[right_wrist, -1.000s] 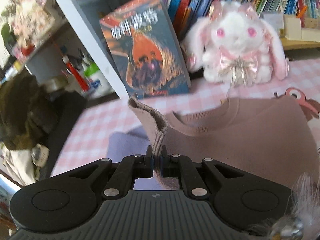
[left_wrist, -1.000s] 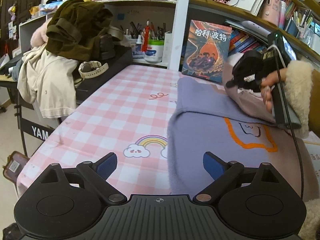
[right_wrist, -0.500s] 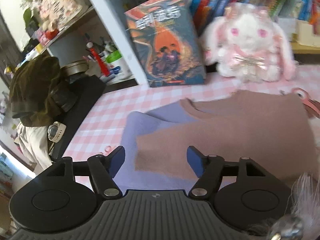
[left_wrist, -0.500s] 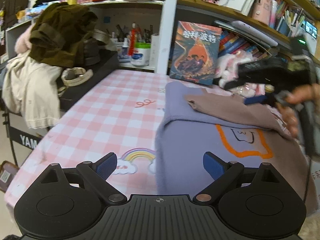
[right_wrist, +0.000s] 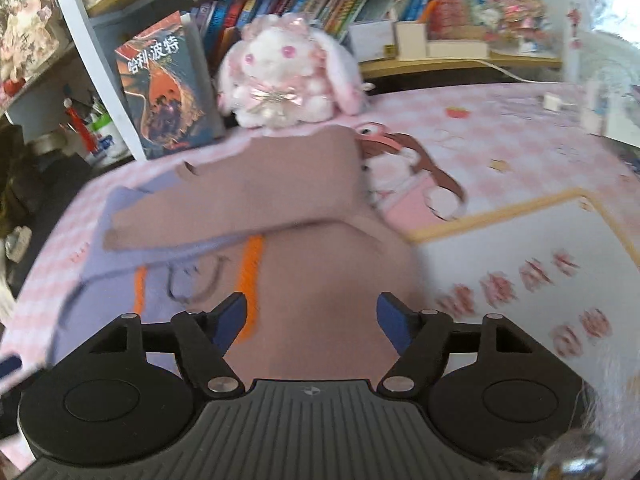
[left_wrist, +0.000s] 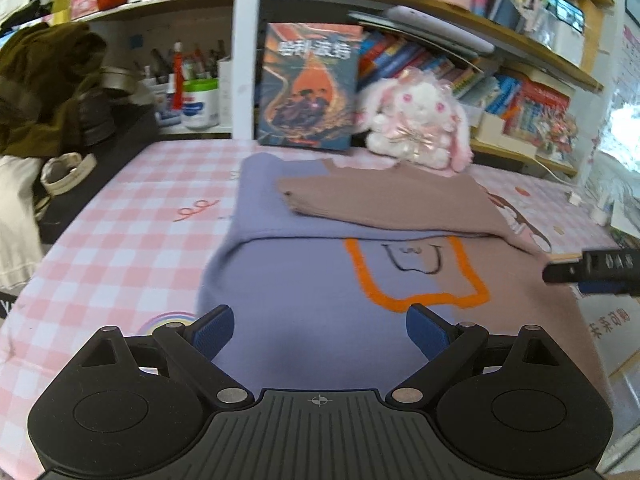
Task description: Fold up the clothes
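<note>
A lilac and dusty-pink sweater point(left_wrist: 304, 280) with an orange outlined patch point(left_wrist: 416, 276) lies on the pink checked tablecloth point(left_wrist: 132, 236). Its pink sleeve point(left_wrist: 380, 200) lies folded across the chest; it also shows in the right wrist view point(right_wrist: 240, 208). My left gripper point(left_wrist: 319, 330) is open and empty over the sweater's lower lilac part. My right gripper point(right_wrist: 310, 322) is open and empty over the sweater's pink lower half point(right_wrist: 320, 280); its tip shows at the right edge of the left wrist view point(left_wrist: 592, 272).
A book point(left_wrist: 308, 88) and a white plush rabbit point(left_wrist: 416, 120) stand at the table's back. A pile of clothes point(left_wrist: 44, 92) and a watch point(left_wrist: 64, 168) sit at left. A white printed board point(right_wrist: 540, 260) lies right of the sweater. Shelves of books rise behind.
My right gripper let go of the pink sleeve, which now lies across the sweater's chest, and drew back to the right. My left gripper stayed open and turned slightly rightward.
</note>
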`<action>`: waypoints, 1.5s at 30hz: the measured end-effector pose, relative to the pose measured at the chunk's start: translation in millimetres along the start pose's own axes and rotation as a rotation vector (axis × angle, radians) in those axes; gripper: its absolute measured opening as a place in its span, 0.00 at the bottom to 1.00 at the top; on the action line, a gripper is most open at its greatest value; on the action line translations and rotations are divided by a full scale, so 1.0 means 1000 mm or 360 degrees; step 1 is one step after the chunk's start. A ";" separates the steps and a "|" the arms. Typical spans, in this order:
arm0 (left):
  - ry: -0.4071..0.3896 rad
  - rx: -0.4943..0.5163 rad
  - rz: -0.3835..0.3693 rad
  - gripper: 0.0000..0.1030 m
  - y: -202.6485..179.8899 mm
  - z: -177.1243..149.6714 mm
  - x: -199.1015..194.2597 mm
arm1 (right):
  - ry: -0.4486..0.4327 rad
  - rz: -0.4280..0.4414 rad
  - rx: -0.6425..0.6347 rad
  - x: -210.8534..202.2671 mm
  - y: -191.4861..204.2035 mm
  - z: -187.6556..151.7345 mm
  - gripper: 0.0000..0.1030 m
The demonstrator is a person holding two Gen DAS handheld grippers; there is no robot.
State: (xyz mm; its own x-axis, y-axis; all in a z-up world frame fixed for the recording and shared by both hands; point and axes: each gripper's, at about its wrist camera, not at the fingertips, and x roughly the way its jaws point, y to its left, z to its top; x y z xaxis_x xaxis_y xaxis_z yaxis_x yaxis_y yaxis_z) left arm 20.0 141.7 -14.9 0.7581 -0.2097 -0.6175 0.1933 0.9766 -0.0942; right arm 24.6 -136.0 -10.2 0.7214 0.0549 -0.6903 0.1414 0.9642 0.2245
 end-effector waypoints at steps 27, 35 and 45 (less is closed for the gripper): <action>0.0158 0.0039 0.0142 0.93 -0.065 -0.061 -0.059 | 0.0058 -0.0087 -0.0050 -0.085 -0.050 -0.093 0.87; 0.0185 0.0016 0.0158 0.93 -0.073 -0.084 -0.080 | 0.0055 -0.0092 -0.0107 -0.116 -0.056 -0.119 0.87; 0.0194 0.0061 0.0184 0.93 -0.081 -0.088 -0.088 | 0.0041 -0.0094 -0.0074 -0.128 -0.063 -0.126 0.87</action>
State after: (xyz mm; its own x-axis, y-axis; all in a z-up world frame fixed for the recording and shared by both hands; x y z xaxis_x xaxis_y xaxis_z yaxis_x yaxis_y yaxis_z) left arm -117.5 85.4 -21.6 0.6960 -0.0862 -0.7128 0.1345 0.9908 0.0115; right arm -161.5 -170.8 -22.6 0.6950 0.0038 -0.7190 0.1509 0.9769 0.1511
